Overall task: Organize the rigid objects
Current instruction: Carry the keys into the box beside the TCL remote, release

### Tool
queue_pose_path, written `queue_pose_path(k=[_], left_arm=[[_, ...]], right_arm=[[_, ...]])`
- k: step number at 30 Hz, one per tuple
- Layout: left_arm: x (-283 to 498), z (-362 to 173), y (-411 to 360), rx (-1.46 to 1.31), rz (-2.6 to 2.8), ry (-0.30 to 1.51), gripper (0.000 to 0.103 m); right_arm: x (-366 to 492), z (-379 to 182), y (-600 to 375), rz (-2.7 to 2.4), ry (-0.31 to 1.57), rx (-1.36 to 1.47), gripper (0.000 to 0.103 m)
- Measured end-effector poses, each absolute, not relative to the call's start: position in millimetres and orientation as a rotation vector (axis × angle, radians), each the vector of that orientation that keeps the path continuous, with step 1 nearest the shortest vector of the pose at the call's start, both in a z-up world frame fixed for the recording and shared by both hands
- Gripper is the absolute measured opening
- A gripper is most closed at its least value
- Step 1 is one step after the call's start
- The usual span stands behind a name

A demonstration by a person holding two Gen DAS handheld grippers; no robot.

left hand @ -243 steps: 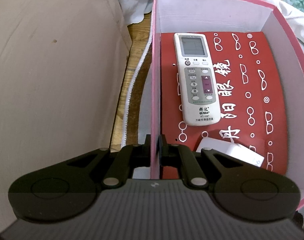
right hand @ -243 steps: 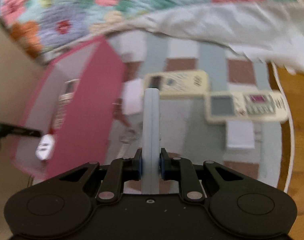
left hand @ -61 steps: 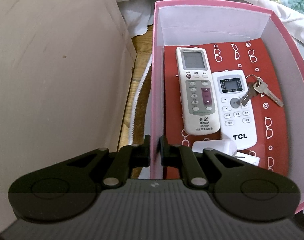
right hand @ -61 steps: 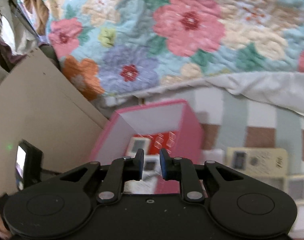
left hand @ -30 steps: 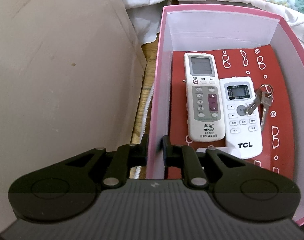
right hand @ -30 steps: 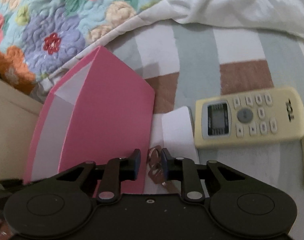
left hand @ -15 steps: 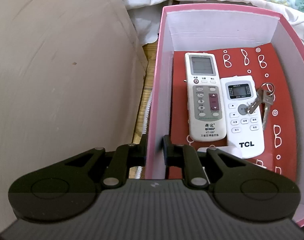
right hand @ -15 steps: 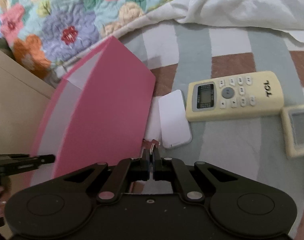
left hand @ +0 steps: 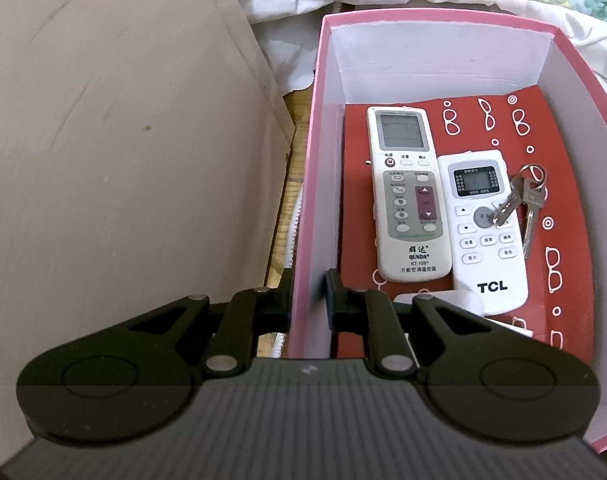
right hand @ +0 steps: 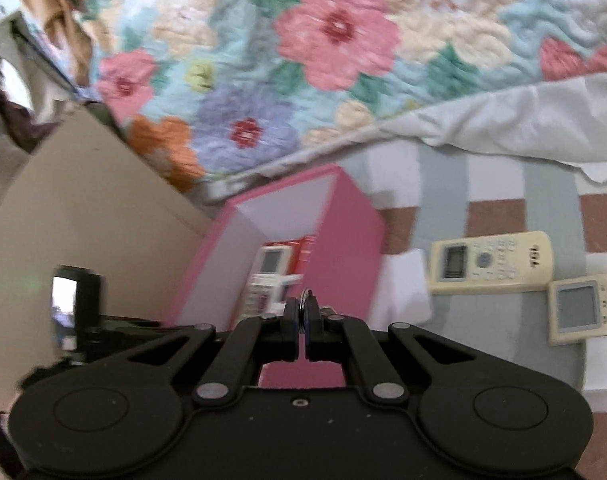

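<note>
My left gripper is shut on the left wall of the pink box, one finger outside and one inside. On the box's red floor lie a QUNDA remote, a white TCL remote, a bunch of keys and a small white item partly hidden by my fingers. My right gripper is shut on the metal ring of a second bunch of keys, held in the air in front of the pink box. Only the ring's top shows.
A beige panel stands close along the box's left side. On the striped mat to the right lie a yellow TCL remote, another pale remote and a white card. A floral quilt lies behind.
The right gripper shut on the keys that lay on the mat beside the box and rose with them towards the box's open top. The left gripper kept its hold on the wall.
</note>
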State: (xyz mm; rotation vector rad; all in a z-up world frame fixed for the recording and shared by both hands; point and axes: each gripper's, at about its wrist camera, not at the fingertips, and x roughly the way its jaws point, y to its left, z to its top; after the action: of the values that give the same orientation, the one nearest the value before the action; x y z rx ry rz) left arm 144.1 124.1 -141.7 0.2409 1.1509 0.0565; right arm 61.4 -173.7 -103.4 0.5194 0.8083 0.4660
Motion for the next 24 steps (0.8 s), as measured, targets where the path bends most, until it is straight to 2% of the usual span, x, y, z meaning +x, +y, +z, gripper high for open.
queue_pose_path(k=[5,9,14,18,21,24], left_arm=[[144.4,-141.8,120.2,0.280,0.045,1.155,0.014],[144.8,-142.2,121.1,0.269,0.047,1.154,0.014],[144.7,-143.1,120.2,0.266,0.052,1.155,0.014],[147.8,-143.4,119.6,0.279,0.049,1.176,0.014],[150.0,-144.0,120.2,0.269,0.060,1.190,0.015],[148.4,-145.3,119.1,0.278,0.068,1.183,0.015]], right_arm=[[53.7,-77.2,-156.7,0.601,0.886,0.600,0.005],[50.0,-62.5,-127.7,0.645,0.904,0.488,0.005],[49.5,-77.4,-102.6,0.645,0.923,0.390,0.006],[56.3,-86.9,-94.5,0.604,0.915,0.346,0.015],[51.9,-82.9,-105.3,0.606,0.887,0.364,0.032],[49.9,-78.0,-125.2,0.601,0.869,0.414,0.033]])
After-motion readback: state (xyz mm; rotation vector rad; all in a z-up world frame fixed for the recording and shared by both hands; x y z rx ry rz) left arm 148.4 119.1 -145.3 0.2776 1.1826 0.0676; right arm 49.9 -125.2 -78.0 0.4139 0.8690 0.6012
